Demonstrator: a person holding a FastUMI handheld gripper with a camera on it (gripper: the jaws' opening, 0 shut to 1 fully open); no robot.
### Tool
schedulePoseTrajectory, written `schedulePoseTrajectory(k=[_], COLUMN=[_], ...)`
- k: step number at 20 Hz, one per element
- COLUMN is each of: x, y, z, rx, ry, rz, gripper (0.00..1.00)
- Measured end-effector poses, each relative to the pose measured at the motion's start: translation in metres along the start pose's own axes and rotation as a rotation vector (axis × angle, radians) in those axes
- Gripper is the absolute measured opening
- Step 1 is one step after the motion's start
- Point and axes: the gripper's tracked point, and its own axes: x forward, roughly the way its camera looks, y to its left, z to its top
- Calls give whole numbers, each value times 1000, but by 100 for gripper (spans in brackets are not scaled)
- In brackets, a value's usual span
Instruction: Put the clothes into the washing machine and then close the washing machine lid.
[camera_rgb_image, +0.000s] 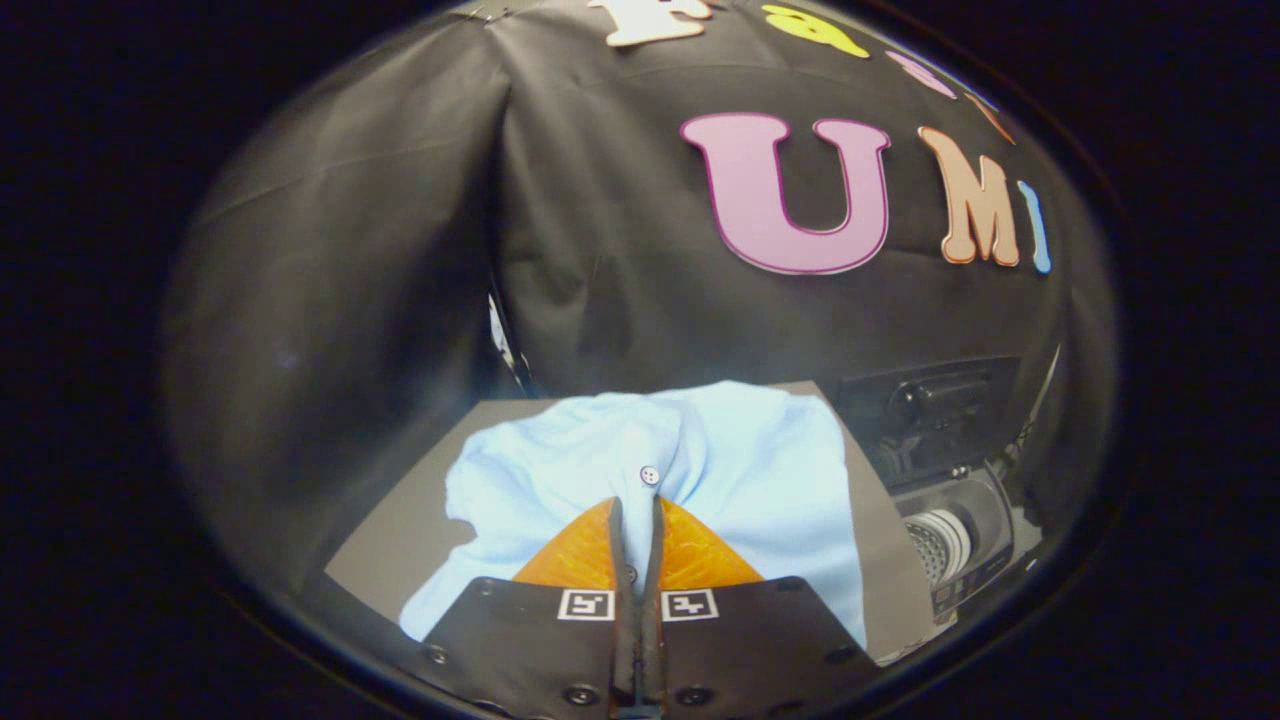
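Tool (637, 512) clamped on pale-blue shirt (740, 470), open washing machine (955, 545) just beside.

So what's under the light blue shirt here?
The light blue shirt lies on a grey table, bare around the cloth. The gripper is pinched on a fold near a button. The washing machine stands beside. Anything beneath the cloth is covered.

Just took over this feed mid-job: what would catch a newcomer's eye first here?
The light blue shirt spread on the grey table, with the gripper pinching a fold of it just below a button, jaws nearly closed. To the right sits the small washing machine, its drum visible.
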Motion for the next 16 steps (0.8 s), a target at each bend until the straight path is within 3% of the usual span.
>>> schedulePoseTrajectory(k=[9, 16], x=[-56, -75], y=[-142, -253], z=[78, 89], rx=[-92, -93], ry=[-191, -243], rz=[-185, -298], gripper=[3, 3])
